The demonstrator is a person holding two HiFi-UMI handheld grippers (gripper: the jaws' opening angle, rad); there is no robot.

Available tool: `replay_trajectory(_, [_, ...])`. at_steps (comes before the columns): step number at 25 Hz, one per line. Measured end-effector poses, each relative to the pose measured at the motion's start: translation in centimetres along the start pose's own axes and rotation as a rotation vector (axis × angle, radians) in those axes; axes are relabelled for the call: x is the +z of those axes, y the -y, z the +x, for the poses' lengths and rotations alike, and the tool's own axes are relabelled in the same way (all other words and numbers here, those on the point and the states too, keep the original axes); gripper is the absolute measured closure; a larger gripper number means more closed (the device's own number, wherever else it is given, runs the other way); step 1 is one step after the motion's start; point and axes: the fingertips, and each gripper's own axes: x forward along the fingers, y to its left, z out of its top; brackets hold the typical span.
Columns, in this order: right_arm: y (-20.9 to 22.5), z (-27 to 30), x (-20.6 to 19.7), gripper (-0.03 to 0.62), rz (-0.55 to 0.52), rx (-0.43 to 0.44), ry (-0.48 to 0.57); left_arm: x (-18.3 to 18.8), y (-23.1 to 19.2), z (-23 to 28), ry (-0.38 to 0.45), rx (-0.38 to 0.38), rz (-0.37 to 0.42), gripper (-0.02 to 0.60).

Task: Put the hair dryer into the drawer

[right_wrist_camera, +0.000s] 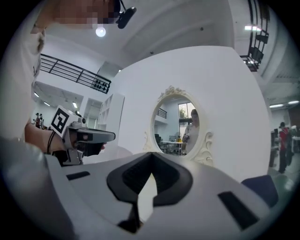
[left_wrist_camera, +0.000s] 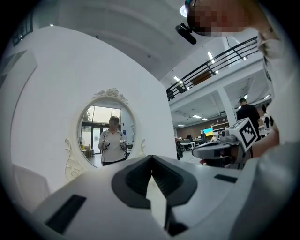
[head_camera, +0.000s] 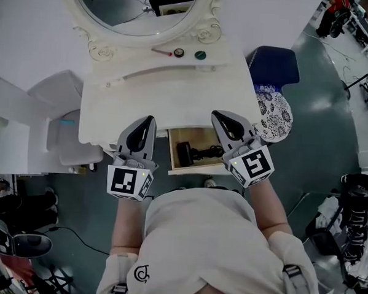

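the drawer [head_camera: 198,169] is pulled out from under the front edge of the white tabletop [head_camera: 174,93], a bit right of the middle. the hair dryer [head_camera: 185,153] is in it. it is black and lies in the left part of the drawer, and its dark cord [head_camera: 209,153] is bunched up just beside it on the right. i cannot see anything else in the drawer.

you hold your left gripper [head_camera: 149,122] over the front edge of the tabletop, to the left of the drawer. its jaws are pressed together with nothing between them. your right gripper [head_camera: 219,117] is over the front edge too, just above the right end of the drawer. its jaws are also together and hold nothing. both grippers are well apart from the hair dryer and point level at the mirror [head_camera: 142,12].

the oval mirror stands at the back edge of the tabletop in a curly white frame. at its foot are three small things in a row: a pink stick [head_camera: 161,51], a dark round thing [head_camera: 178,52] and a green round thing [head_camera: 200,54].

a blue chair [head_camera: 274,65] stands by the right edge of the tabletop. a black and white patterned cushion [head_camera: 274,115] sits just in front of it, close to the right front corner.

in the left gripper view the mirror [left_wrist_camera: 107,129] shows you standing with a gripper in each hand.
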Motion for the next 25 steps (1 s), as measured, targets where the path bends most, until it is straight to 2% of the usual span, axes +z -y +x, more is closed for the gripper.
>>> replay_trajectory(3, [-0.3,-0.5,0.4,0.589,0.005,-0.019,0.034,0.3,-0.3,-0.3,0.000,0.014,0.019,0.571])
replay_trajectory(10, [-0.3,-0.8,0.4,0.589,0.022,-0.021,0.039,-0.1,0.7,-0.2,-0.020,-0.002,0.028,0.571])
replay_trajectory(19, [-0.8,-0.2,-1.3,0.589,-0.032,-0.019,-0.039,-0.7,1.4,-0.1,-0.050,-0.041,0.033,0.571])
replay_trajectory(25, [-0.8,-0.6,-1.5,0.589,-0.043,-0.028,-0.050,-1.1,2.0,-0.3,-0.053,-0.051,0.023,0.569])
